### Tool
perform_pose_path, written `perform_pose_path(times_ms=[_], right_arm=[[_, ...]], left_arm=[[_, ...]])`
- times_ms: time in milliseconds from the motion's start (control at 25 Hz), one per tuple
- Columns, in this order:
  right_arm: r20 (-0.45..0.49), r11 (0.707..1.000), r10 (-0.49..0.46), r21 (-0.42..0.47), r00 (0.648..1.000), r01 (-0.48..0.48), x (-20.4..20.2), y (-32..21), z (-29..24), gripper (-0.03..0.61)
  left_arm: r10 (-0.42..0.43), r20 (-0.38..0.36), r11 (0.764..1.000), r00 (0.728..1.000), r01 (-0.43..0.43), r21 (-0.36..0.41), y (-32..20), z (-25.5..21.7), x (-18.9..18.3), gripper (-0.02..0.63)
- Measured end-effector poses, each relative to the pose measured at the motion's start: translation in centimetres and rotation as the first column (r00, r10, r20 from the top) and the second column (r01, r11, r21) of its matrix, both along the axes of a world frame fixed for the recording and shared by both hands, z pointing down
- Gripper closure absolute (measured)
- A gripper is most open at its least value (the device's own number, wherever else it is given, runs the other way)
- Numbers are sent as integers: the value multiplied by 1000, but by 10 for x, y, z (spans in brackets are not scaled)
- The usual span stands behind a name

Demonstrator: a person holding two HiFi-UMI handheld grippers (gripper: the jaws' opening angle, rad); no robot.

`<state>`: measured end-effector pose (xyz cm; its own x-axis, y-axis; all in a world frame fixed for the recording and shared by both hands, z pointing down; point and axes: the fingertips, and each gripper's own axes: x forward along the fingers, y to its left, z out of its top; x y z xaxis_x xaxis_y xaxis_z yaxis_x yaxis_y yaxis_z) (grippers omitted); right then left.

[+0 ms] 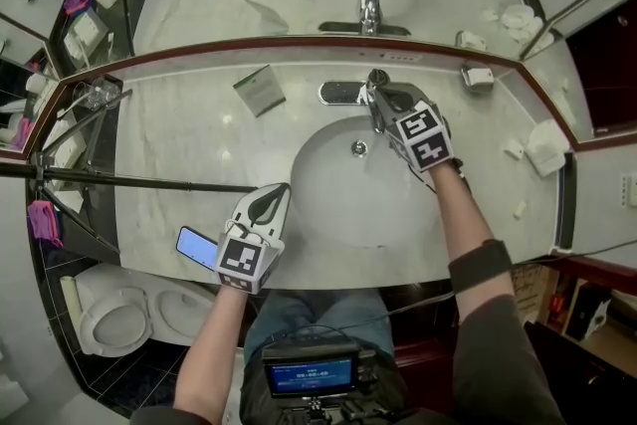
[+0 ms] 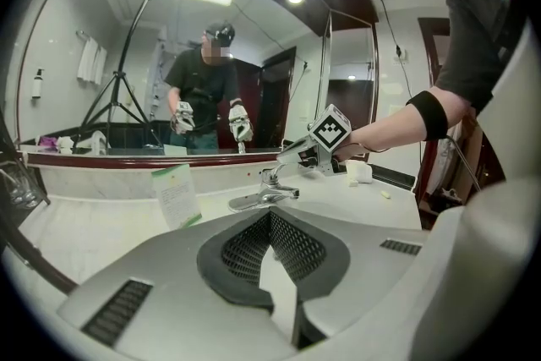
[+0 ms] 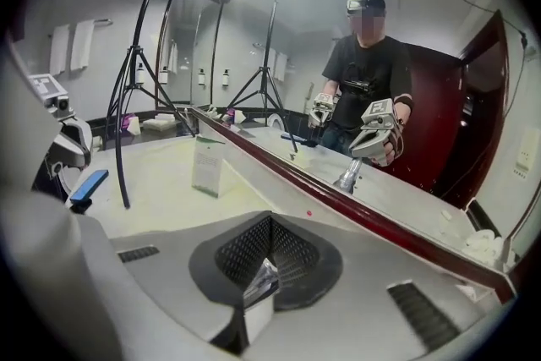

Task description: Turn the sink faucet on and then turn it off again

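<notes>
- Dark cross-hatched pads of the right gripper [image 3: 267,265] are clamping a sliver of polished chrome, the faucet lever [image 3: 256,281].
- Behind and to its left, the left gripper [image 1: 275,203] is hanging clenched on nothing, with the faucet [image 2: 264,197] sitting well ahead of its tips.
- No stream is showing under the spout, so the turning-on step is likely just starting; the lever is probably needing a gentle, steady lift.
- Slick rounded chrome is risking slip; beneath the right gripper, the oval basin [image 1: 338,199] is looking smooth white, and the counter [image 1: 179,134] glossy pale stone.
</notes>
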<state>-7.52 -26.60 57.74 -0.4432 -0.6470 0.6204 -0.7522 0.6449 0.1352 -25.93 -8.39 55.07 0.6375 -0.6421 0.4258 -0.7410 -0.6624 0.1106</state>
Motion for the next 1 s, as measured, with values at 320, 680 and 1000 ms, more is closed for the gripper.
perform_pose_path(times_ms=[320, 680, 1000], right_arm=[[18, 998, -37, -50, 999, 38, 2, 24, 33, 563], [38, 997, -40, -64, 998, 42, 1, 27, 38, 565], [9, 995, -41, -87, 999, 42, -6, 30, 31, 563]], left_arm=[[9, 0, 1000, 1000, -9, -11, -5, 4, 7, 614], [11, 7, 999, 1000, -11, -32, -2, 16, 9, 614], [12, 5, 999, 1000, -11, -41, 3, 18, 11, 614]])
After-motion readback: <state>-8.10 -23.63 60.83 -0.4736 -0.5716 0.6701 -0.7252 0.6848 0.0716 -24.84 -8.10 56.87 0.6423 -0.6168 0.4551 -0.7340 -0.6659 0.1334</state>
